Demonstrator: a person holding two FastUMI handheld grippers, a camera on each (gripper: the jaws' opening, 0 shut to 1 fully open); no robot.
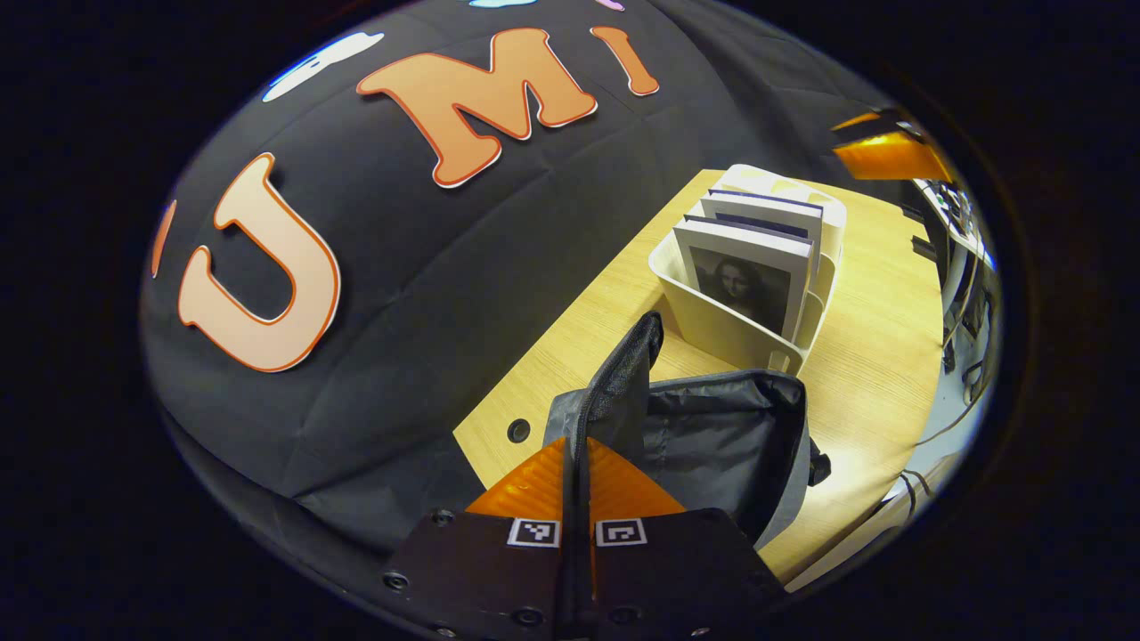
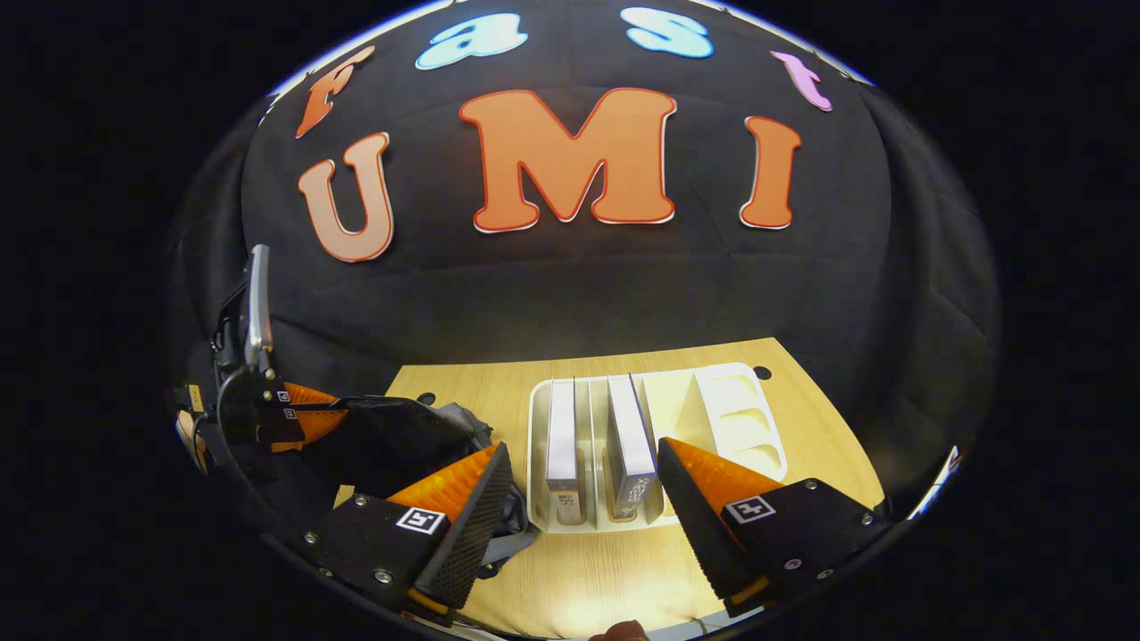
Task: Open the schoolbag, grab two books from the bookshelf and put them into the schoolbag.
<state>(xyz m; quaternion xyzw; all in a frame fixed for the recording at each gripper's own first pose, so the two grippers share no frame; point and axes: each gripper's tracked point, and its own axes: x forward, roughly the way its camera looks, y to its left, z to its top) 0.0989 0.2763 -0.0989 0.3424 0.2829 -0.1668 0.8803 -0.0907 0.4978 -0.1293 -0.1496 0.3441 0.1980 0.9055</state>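
Observation:
In the left gripper view my left gripper (image 1: 577, 456) is shut on the black fabric edge of the schoolbag (image 1: 712, 436), holding it up, and the grey-lined inside of the bag gapes to the right. Beyond the bag a white bookshelf rack (image 1: 721, 325) holds upright books (image 1: 744, 276), the front one with a portrait cover. In the right gripper view my right gripper (image 2: 579, 485) is open, just in front of the rack (image 2: 543, 516). Two books (image 2: 563, 436) (image 2: 630, 432) stand spine-up between its fingers' line of sight. The left gripper (image 2: 289, 411) shows at the left on the schoolbag (image 2: 401, 436).
Bag and rack rest on a light wooden table (image 2: 588, 570) with small round holes (image 1: 518, 431). The rack's right compartments (image 2: 735, 414) hold nothing. Cables and equipment (image 1: 966, 267) lie past the table's far side in the left gripper view.

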